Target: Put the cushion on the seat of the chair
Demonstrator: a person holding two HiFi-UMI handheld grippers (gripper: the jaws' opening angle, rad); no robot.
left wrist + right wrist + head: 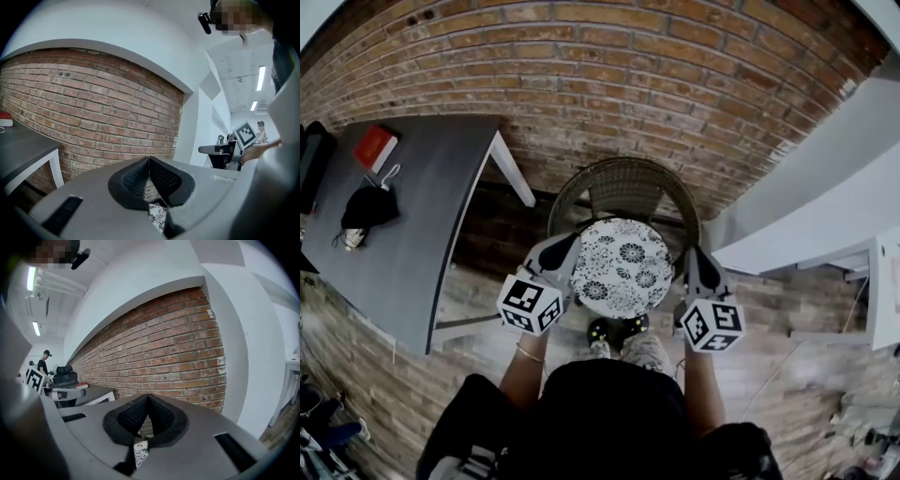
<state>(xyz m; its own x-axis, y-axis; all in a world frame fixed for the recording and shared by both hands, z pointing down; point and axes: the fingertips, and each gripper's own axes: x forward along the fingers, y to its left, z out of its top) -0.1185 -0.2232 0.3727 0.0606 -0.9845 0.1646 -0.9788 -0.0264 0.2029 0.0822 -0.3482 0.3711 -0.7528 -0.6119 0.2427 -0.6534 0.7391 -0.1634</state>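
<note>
A round cushion (622, 267) with a black-and-white flower print hangs between my two grippers, just in front of the round wicker chair (623, 180) by the brick wall. My left gripper (566, 259) is shut on the cushion's left edge. My right gripper (691, 266) is shut on its right edge. In the left gripper view the jaws of the left gripper (149, 163) meet at the tips, and a strip of the cushion (156, 216) shows below them. The right gripper view shows the right gripper (147, 402) the same way, with a corner of the cushion (140, 452) beneath.
A dark grey table (417, 234) stands at the left with a red book (375, 147) and a black object (367, 206) on it. A white wall and ledge (825, 220) run along the right. My shoes (619, 330) stand on the wooden floor below the cushion.
</note>
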